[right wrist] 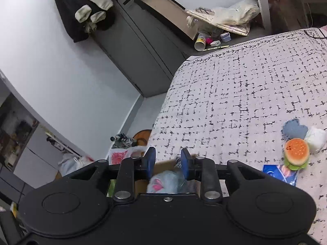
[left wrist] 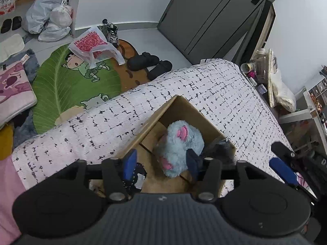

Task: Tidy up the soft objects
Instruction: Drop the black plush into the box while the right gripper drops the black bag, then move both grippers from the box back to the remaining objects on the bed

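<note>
Drop-off step: blue plush [left wrist: 179,143] lying in the box [left wrist: 177,104] on the bed [left wrist: 214,85], left gripper [left wrist: 161,161] and right gripper [right wrist: 166,161] both parted, grasping nothing. Next, by the look of it: reaching for the burger toy [right wrist: 297,151].

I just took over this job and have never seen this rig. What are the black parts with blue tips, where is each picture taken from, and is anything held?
A person holds two handheld grippers; each picture comes from a camera on one, looking along its blue-tipped fingers. The left gripper hangs over a cardboard box on the bed, open, a blue plush toy lying inside. The right gripper, seen in its own view, is open and holds nothing. A burger plush waits on the bed.
</note>
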Action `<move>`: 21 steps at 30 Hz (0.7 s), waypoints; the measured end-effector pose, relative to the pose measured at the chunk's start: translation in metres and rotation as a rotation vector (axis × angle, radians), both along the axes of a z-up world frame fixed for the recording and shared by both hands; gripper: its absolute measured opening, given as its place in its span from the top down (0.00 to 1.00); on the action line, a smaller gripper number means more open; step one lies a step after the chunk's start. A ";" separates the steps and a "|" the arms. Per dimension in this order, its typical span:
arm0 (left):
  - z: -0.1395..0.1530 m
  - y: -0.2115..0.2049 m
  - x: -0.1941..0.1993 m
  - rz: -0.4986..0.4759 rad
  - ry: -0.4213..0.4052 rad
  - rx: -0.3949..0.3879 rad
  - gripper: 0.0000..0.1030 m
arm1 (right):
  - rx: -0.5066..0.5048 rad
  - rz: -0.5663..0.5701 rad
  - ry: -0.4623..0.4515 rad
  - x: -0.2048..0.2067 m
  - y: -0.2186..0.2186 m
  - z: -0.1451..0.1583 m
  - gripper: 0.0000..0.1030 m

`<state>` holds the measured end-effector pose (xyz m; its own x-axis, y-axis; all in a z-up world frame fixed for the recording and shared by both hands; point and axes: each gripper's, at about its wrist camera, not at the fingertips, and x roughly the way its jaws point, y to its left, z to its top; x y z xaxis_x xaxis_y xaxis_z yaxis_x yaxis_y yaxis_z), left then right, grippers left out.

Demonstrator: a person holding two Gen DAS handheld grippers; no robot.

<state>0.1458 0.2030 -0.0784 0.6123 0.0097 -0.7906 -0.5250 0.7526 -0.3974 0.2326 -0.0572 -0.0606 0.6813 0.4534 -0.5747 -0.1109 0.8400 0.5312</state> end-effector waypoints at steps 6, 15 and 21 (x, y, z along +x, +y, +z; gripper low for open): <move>0.004 -0.010 0.001 -0.035 0.008 0.028 0.24 | -0.020 0.020 0.021 -0.010 -0.011 0.001 0.62; 0.014 -0.034 0.002 -0.074 0.014 0.073 0.14 | -0.054 0.061 0.022 -0.015 -0.033 0.007 0.30; 0.024 -0.054 -0.001 -0.080 -0.012 0.095 0.01 | -0.061 0.081 -0.003 -0.018 -0.059 0.014 0.00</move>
